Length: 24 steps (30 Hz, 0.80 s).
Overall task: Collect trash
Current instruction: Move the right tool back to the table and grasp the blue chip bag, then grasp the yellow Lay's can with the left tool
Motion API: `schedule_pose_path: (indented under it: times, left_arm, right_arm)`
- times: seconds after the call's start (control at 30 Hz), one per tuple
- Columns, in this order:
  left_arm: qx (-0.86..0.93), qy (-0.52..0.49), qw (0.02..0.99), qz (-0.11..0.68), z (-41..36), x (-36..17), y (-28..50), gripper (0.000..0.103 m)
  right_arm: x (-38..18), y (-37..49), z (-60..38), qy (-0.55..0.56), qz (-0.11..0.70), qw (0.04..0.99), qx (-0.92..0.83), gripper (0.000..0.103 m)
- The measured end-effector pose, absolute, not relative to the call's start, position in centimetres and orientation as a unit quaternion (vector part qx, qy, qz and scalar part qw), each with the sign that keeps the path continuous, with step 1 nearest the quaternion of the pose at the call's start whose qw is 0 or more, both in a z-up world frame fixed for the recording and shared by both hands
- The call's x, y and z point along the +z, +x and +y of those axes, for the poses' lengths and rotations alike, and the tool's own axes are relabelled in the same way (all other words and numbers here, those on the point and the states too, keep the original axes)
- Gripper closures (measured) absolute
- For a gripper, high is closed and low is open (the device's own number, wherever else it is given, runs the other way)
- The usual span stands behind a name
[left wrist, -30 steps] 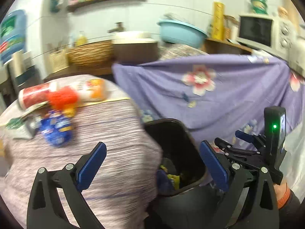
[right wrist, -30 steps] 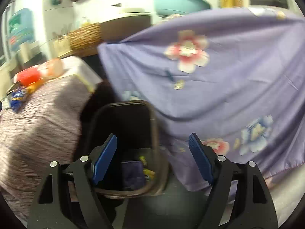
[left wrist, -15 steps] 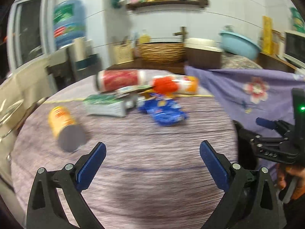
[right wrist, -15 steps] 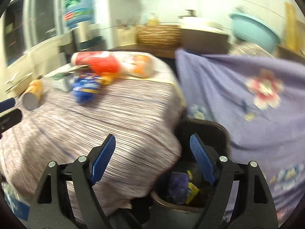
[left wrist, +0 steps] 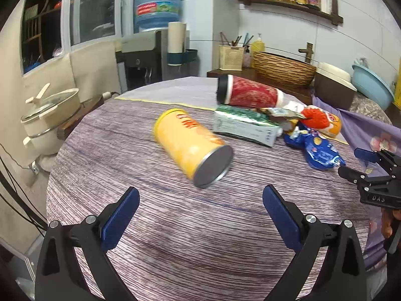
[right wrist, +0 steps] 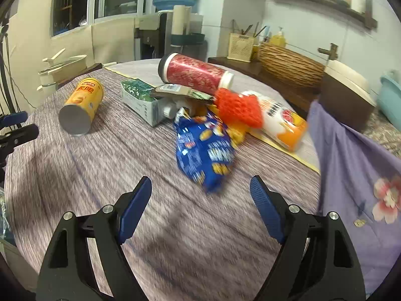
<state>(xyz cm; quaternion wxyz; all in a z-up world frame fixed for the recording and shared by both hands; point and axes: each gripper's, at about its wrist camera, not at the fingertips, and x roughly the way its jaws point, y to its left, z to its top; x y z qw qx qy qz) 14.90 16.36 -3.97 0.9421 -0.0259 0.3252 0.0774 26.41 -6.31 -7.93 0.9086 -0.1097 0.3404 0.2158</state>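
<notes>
Trash lies on a round table (left wrist: pixel 175 225) with a striped purple cloth. A yellow chip can (left wrist: pixel 191 146) (right wrist: pixel 81 105) lies on its side just beyond my left gripper (left wrist: pixel 200 200), which is open and empty. A blue snack bag (right wrist: pixel 204 148) (left wrist: pixel 318 150) lies just ahead of my right gripper (right wrist: pixel 200 192), also open and empty. Behind them lie a green and white carton (left wrist: pixel 246 125) (right wrist: pixel 141 97), a red canister (left wrist: pixel 248 92) (right wrist: pixel 195 74), an orange net scrap (right wrist: pixel 238 107) and a white and orange bottle (right wrist: pixel 283 120). The trash bin is out of view.
A purple flowered cloth (right wrist: pixel 356 175) hangs to the table's right. A pot with a lid (left wrist: pixel 47 110) stands at the left edge. A water dispenser (left wrist: pixel 150 25), a wicker basket (left wrist: pixel 283 69) and a counter line the back wall.
Both grippers swung left, away from the black bin, which has left both views, and over the table. The yellow can and blue bag now lie close in front of the open jaws.
</notes>
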Motion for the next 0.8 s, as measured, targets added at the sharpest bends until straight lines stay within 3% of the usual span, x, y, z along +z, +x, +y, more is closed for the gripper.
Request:
schedule_pose_path:
  times: [0.3, 0.47, 0.63, 0.8]
  left_arm:
    - [0.06, -0.08, 0.928, 0.358, 20.6, -4.3, 17.1, 0.006]
    - [0.049, -0.117, 0.922, 0.367, 21.6, -4.4, 18.9, 0.006]
    - [0.041, -0.134, 0.916, 0.376, 22.0, -4.4, 20.9, 0.006]
    - [0.035, -0.167, 0.902, 0.396, 22.5, -4.2, 23.6, 0.006]
  right_arm:
    - [-9.7, 31.7, -3.5, -0.151, 0.378, 0.894, 0.189, 0.024]
    - [-11.1, 32.3, -3.3, -0.149, 0.397, 0.886, 0.19, 0.053]
    - [-10.8, 31.4, -3.7, -0.146, 0.386, 0.891, 0.188, 0.066]
    - [-10.1, 29.5, -4.2, -0.14, 0.37, 0.897, 0.198, 0.071]
